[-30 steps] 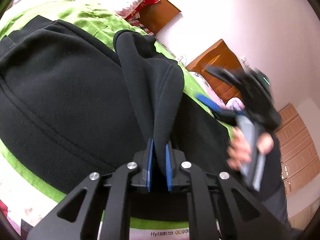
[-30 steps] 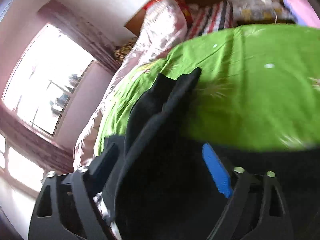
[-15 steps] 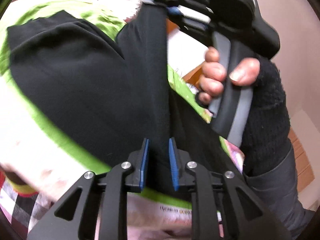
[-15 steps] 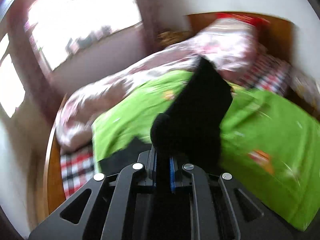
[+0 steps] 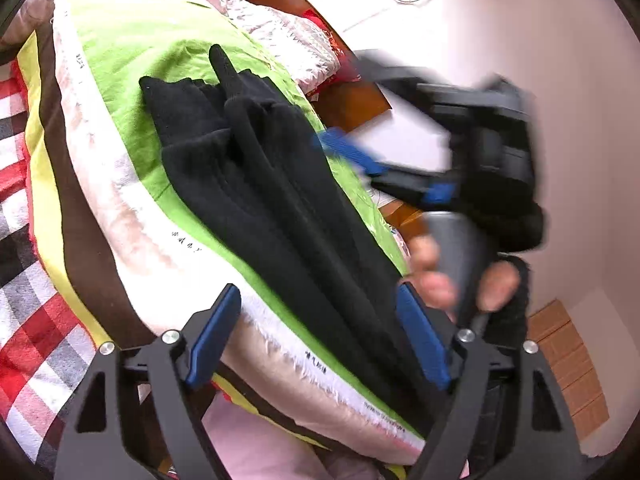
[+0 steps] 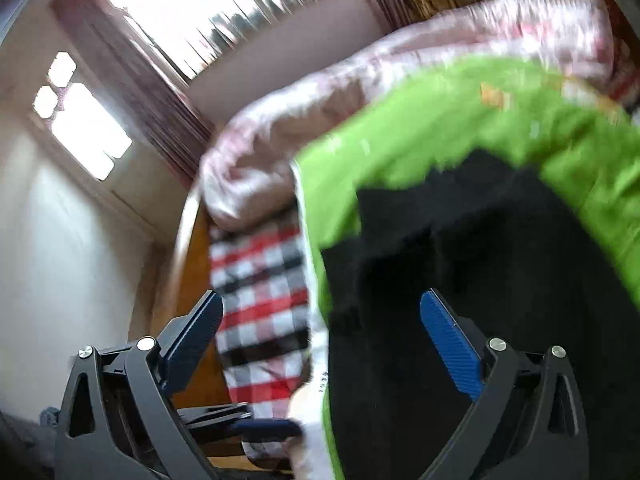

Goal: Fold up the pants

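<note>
The black pants (image 5: 276, 184) lie in a long folded bundle on the green bedspread (image 5: 132, 52), running away from the left wrist camera. They also show in the right wrist view (image 6: 500, 280), blurred. My left gripper (image 5: 320, 332) is open and empty, its blue pads on either side of the near end of the pants. My right gripper (image 6: 324, 344) is open and empty above the pants' edge. It also shows in the left wrist view (image 5: 360, 148), blurred, held by a hand to the right of the pants.
The bed has a pink quilt (image 5: 280, 28) at its far end and a red, white and black checked sheet (image 5: 24, 240) at its left side. A wooden headboard (image 5: 352, 100) and white wall lie beyond. A bright window (image 6: 224, 12) is on the left.
Both grippers were shut on the pants and held them up half a second ago. Now both are open and the pants lie on the bed.
</note>
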`<state>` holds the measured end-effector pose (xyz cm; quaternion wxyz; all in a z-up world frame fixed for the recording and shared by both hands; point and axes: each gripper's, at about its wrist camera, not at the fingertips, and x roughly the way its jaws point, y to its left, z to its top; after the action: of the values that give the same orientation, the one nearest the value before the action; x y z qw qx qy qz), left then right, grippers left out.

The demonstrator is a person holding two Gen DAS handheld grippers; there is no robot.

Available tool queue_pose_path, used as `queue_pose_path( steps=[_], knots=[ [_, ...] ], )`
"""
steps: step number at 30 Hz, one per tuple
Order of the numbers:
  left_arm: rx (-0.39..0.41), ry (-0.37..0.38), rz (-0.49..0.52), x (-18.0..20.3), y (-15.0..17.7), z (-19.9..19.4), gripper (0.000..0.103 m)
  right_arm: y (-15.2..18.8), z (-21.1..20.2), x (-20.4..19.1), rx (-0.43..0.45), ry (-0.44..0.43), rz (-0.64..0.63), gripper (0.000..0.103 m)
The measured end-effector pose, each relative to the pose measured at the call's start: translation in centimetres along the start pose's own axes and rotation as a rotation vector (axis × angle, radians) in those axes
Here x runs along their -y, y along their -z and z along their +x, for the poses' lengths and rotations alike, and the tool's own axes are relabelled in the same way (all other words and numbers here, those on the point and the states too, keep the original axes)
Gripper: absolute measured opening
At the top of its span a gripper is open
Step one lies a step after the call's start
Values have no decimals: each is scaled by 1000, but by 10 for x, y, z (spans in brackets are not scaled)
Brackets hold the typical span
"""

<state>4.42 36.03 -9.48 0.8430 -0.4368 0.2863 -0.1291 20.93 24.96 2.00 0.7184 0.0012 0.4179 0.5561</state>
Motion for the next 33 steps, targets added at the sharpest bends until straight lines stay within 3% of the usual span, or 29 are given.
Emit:
queue_pose_path(
  steps=[3, 5, 9, 11, 15, 20, 22, 26, 29, 32, 33],
  knots=[
    [-3, 14, -35, -1, -13, 6, 83, 5, -52, -4, 116, 110, -66, 83],
    [-11, -9, -48, -4, -27, 12, 86, 31, -87, -9, 163, 290, -170, 78],
    [-50, -84, -32, -13, -63, 32, 87, 101, -120, -12, 125, 432, -261, 64],
    [-58, -91, -39, -17, -74, 43, 87, 142, -126, -11, 80, 479, -271, 62],
    [-41, -113, -36, -19, -86, 58, 86, 186, -122, -5, 15, 500, -261, 54],
    [-30, -131, -52, -21, -92, 65, 84, 203, -114, -14, -24, 462, -305, 47],
    [-39, -163, -22, -16, -89, 65, 63, 202, -104, -17, -41, 464, -336, 47],
    [-69, -171, -36, -25, -86, 71, 48, 195, -79, -14, -122, 493, -343, 45],
    [-69, -167, -39, -26, -89, 72, 44, 197, -73, -11, -145, 519, -360, 36],
    [-66, -137, -65, -30, -89, 63, 44, 196, -78, -12, -129, 532, -371, 20],
    [-58, -125, -73, -31, -88, 57, 45, 195, -79, -13, -123, 535, -374, 11]
  ],
)
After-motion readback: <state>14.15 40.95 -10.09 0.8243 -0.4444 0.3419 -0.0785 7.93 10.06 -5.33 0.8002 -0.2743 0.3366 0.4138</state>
